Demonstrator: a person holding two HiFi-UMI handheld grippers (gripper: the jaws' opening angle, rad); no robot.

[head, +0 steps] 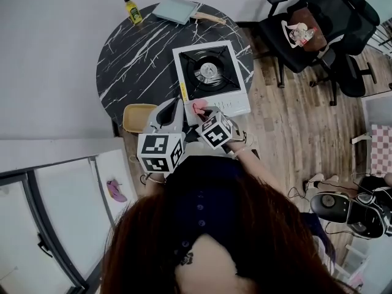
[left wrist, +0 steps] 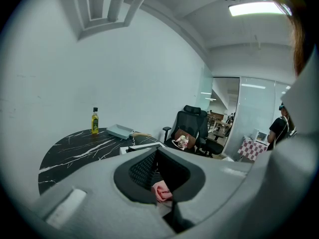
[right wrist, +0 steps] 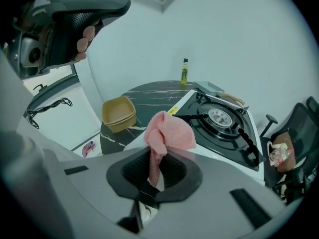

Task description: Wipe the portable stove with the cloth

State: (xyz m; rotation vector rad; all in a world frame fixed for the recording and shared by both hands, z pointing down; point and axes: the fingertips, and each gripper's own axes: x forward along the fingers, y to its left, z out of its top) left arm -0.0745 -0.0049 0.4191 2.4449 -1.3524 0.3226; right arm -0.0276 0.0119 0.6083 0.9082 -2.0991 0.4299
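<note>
The pink cloth (right wrist: 169, 131) is pinched in the right claw (right wrist: 155, 169). The claw is closed on it. One bunched end sticks up and a thin bit hangs down between the jaws. The cloth is held by the near left corner of the stove (head: 211, 72). I cannot tell if it touches the stove.

The stove is white with a black top and a round burner in the middle. It sits on the right side of the round black counter (head: 135, 60), close to the near edge.

The left claw (left wrist: 159, 176) is just to the left of the cloth. Its jaws look closed with nothing in them. A bit of pink shows through the hollow between them.

Yellow tubs (head: 138, 117) sit at the near left edge of the counter. A small yellow bottle (head: 131, 9) and a flat tray (head: 174, 9) stand at the far edge. A black chair (head: 318, 23) is on the floor to the right.
</note>
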